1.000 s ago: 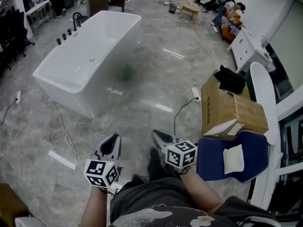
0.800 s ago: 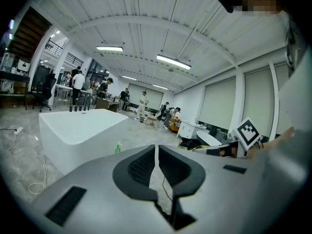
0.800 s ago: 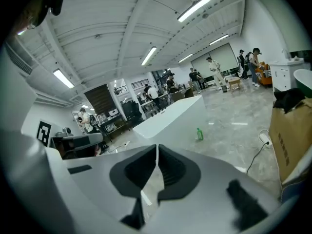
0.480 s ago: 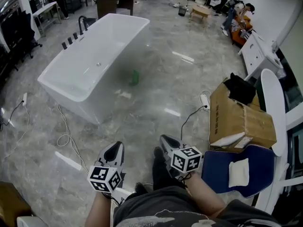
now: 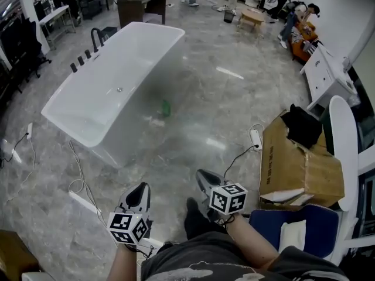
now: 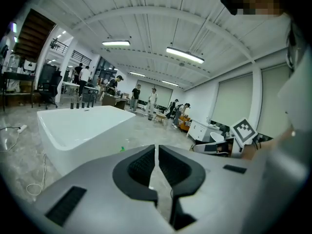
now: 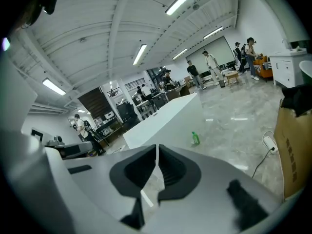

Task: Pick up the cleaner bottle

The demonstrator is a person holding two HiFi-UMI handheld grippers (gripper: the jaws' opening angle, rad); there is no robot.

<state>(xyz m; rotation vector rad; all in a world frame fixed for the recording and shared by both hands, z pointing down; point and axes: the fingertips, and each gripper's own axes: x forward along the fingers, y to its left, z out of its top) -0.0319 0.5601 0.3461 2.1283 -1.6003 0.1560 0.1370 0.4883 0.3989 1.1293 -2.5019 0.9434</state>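
A small green cleaner bottle (image 5: 166, 108) stands on the grey marble floor beside the right wall of a white bathtub (image 5: 88, 107). It shows far off in the right gripper view (image 7: 195, 138), and only its cap (image 6: 122, 149) peeks over the jaws in the left gripper view. My left gripper (image 5: 139, 192) and right gripper (image 5: 204, 178) are held low near my body, well short of the bottle. Both have their jaws shut with nothing between them (image 6: 156, 152) (image 7: 157, 152).
A cardboard box (image 5: 299, 163) with a dark cloth on it stands at the right, next to a blue cushion (image 5: 281, 221) and a white power strip (image 5: 255, 138) with its cable. Cables (image 5: 76, 180) lie left of the tub. People stand at the far end of the hall.
Both grippers and my view have moved forward over the floor toward the tub and bottle. The jaws of both stay shut.
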